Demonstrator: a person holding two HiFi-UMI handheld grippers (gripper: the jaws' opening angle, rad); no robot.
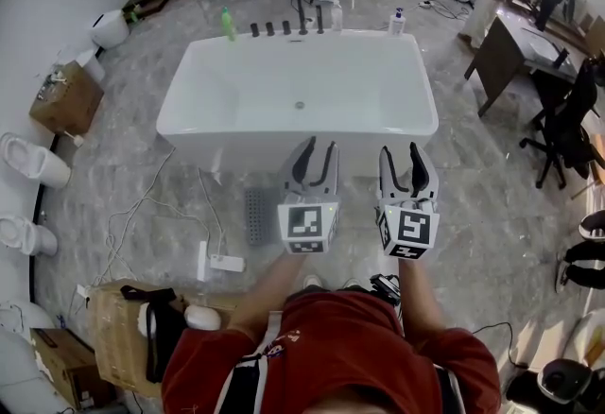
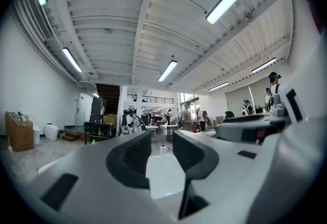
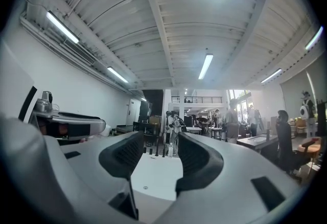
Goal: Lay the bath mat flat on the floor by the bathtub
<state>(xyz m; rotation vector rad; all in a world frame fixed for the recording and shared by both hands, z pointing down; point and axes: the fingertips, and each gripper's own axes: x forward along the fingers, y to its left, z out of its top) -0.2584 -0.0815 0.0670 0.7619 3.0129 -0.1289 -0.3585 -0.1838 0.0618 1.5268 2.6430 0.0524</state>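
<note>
A white bathtub (image 1: 284,86) stands in the middle of the marble floor in the head view. On the floor beside its near wall lies a narrow grey ribbed strip (image 1: 255,216); I cannot tell whether it is the bath mat. My left gripper (image 1: 321,145) and right gripper (image 1: 400,149) are held side by side in the air in front of the tub's near rim. Both point towards the tub, and their jaws stand apart with nothing between them. The left gripper (image 2: 162,138) and right gripper (image 3: 161,138) views show only the tub's white rim (image 3: 156,172) beyond empty jaws.
A green bottle (image 1: 228,23), dark taps (image 1: 302,23) and a white bottle (image 1: 397,21) line the tub's far rim. Toilets (image 1: 33,160) and a cardboard box (image 1: 66,100) stand left. Cables and a white power strip (image 1: 219,263) lie near a wicker basket (image 1: 118,332). Desk and office chair (image 1: 567,124) stand right.
</note>
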